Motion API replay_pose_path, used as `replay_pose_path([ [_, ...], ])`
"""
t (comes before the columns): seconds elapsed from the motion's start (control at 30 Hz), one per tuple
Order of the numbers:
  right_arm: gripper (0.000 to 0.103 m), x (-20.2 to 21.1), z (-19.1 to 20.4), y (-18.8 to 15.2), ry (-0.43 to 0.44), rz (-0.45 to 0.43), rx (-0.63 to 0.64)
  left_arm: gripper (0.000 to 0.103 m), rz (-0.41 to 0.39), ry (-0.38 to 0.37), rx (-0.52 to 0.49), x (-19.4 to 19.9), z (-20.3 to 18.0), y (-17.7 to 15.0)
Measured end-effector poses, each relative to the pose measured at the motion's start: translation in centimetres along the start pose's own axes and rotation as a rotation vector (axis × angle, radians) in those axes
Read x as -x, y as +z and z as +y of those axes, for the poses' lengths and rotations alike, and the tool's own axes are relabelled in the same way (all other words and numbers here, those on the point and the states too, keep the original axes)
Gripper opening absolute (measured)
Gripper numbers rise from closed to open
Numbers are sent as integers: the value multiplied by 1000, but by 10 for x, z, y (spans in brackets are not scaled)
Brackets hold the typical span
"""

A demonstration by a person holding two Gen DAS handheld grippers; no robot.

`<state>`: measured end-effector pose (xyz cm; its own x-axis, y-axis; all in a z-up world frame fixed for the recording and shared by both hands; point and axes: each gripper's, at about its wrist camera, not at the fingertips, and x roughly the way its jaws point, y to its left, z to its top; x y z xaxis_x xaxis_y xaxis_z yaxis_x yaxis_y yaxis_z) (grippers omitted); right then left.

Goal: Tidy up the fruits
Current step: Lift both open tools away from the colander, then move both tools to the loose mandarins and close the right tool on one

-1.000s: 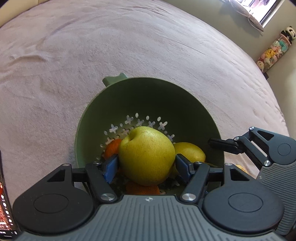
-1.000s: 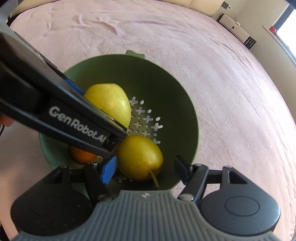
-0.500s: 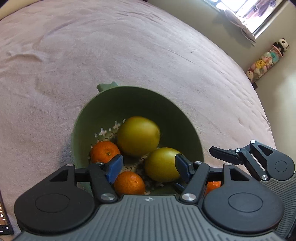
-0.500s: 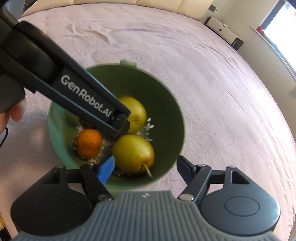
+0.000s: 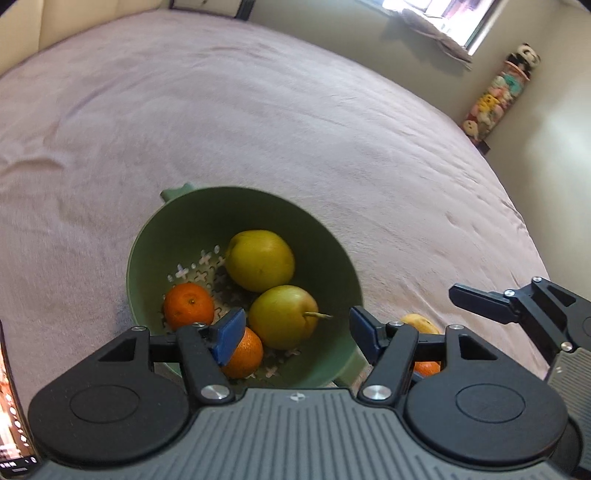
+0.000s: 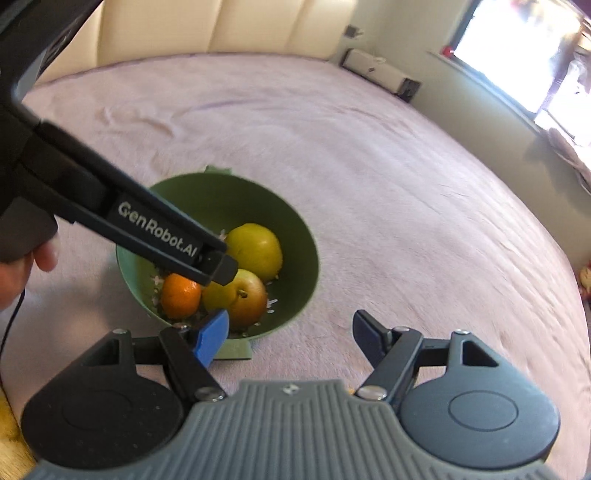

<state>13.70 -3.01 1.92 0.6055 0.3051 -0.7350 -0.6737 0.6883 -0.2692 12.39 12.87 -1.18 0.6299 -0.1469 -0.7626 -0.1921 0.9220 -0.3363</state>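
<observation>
My left hand-held gripper point(image 5: 295, 332) hangs spread and empty over the green colander point(image 5: 155, 240) on the bed point(image 5: 258, 110), which holds two pears and two oranges. To its right, loose fruit point(image 5: 421, 323) lies beside the bowl. My right hand-held gripper point(image 6: 290, 338), also spread, likely fetches that next.

Surface: a bed point(image 5: 295, 110) under a wrinkled pale pink blanket point(image 6: 406, 184), filling most of both views.
Headboard: cream padded panels point(image 6: 258, 26) along the far edge.
On the blanket: a green colander bowl point(image 5: 332, 258) with tab handles, sitting upright near the front.
Beside the bowl: a yellow fruit point(image 5: 419, 321) and an orange one point(image 5: 428, 367), seemingly lying on the blanket just to its right, both largely hidden.
</observation>
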Motion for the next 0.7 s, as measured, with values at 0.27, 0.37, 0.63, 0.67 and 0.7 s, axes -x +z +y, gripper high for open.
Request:
replay_pose_path([
  [0.27, 72, 31, 2, -37, -68, -80, -192, 76, -69, -9, -127, 23, -30, -21],
  [0.37, 76, 48, -1, -50, -100, -89, -263, 76, -82, -10, -191, 28, -43, -32],
  [0.63, 77, 63, -14, -106, -157, -26, -460, 76, -56, -21, -365, 24, -78, -65],
  [0.67, 77, 63, -15, -114, -167, -14, -481, 76, -52, -20, -383, 22, -82, -69],
  [0.7, 77, 63, -16, -120, -174, -4, -502, 76, -48, -19, -395, 21, -85, -73],
])
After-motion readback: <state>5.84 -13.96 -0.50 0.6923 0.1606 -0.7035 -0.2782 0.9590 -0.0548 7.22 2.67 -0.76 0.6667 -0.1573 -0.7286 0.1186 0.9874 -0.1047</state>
